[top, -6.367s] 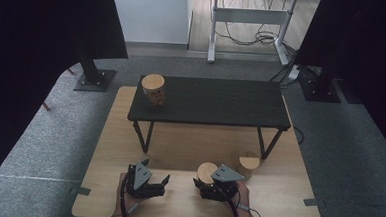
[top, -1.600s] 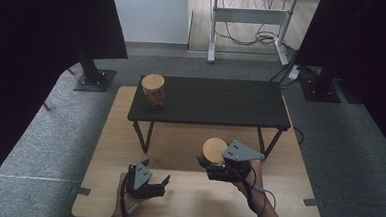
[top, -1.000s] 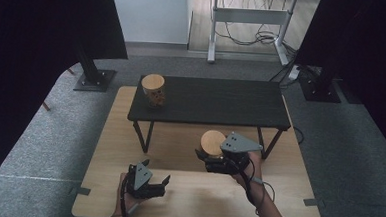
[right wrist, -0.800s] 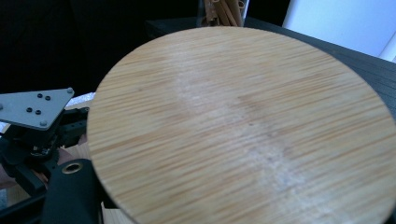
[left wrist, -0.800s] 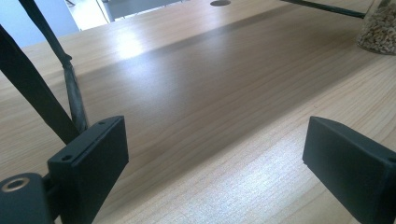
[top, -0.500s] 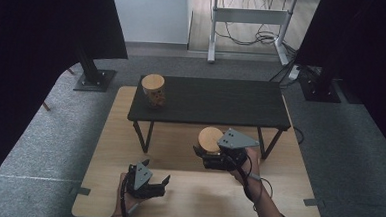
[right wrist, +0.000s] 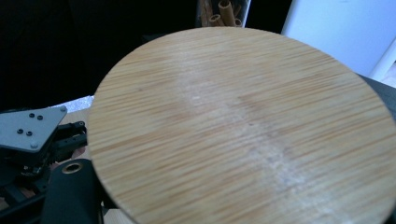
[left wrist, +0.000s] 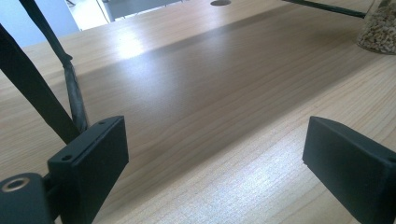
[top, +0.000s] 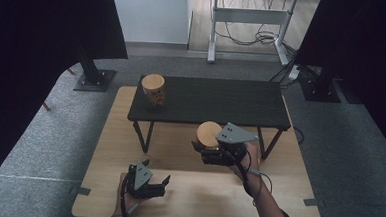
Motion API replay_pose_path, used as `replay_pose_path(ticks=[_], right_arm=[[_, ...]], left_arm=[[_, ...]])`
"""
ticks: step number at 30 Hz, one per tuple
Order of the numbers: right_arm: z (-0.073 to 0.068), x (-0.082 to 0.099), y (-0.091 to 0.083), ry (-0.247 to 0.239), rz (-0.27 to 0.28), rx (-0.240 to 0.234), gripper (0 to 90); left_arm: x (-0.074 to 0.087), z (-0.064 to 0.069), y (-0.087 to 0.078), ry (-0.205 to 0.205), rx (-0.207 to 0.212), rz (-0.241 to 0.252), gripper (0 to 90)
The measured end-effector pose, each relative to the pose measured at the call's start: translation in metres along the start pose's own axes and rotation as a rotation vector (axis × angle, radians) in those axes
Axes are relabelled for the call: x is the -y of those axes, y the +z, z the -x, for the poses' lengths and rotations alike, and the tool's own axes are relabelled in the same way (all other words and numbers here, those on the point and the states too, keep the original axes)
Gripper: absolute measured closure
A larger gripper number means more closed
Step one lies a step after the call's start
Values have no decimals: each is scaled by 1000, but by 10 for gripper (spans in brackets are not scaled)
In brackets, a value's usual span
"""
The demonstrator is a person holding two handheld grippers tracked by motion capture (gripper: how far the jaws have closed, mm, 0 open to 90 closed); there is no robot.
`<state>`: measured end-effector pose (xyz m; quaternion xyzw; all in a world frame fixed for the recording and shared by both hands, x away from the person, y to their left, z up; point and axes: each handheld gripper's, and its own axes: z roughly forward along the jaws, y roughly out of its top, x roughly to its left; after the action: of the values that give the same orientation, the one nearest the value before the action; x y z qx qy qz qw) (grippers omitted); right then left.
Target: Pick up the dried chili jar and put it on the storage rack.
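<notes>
The right gripper (top: 206, 152) is clamped on a jar with a round bamboo lid (top: 208, 134), and it carries that jar higher and farther from the person than it did a second and a half ago, when it hung lower over the near part of the wooden table (top: 286, 203). The jar now sits in the air just in front of the near edge of the small black bench (top: 221, 102), right of the table's middle. In the right gripper view the lid (right wrist: 243, 126) lies broad and close across the frame, tilted a little, with the jaws hidden beneath it. Since six seconds ago a second lidded item that lay beside the right hand is no longer visible on the table.

The left gripper (top: 154, 179) has kept its place near the front edge, left of centre; its jaws stand apart with nothing between them, and only bare wood lies ahead in the left gripper view.

On the far left of the bench stands another jar (top: 153, 90) with the same kind of lid. Judging by the lift, the carried jar seems bound for the bench top, probably beside that one; it must clear the bench edge first.
</notes>
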<state>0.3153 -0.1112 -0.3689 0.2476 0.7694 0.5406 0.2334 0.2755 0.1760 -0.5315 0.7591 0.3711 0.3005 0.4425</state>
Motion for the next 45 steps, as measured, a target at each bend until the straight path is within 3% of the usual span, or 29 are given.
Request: replay_pose_path(ticks=[15,45], right_arm=[[8,-9,9,-4,-14,9,251],[26,-11,17,17,-24,43,251]], left_arm=[[0,-1,-1,-1,-1,0,63],[0,-2,-2,-2,-5,3,64]])
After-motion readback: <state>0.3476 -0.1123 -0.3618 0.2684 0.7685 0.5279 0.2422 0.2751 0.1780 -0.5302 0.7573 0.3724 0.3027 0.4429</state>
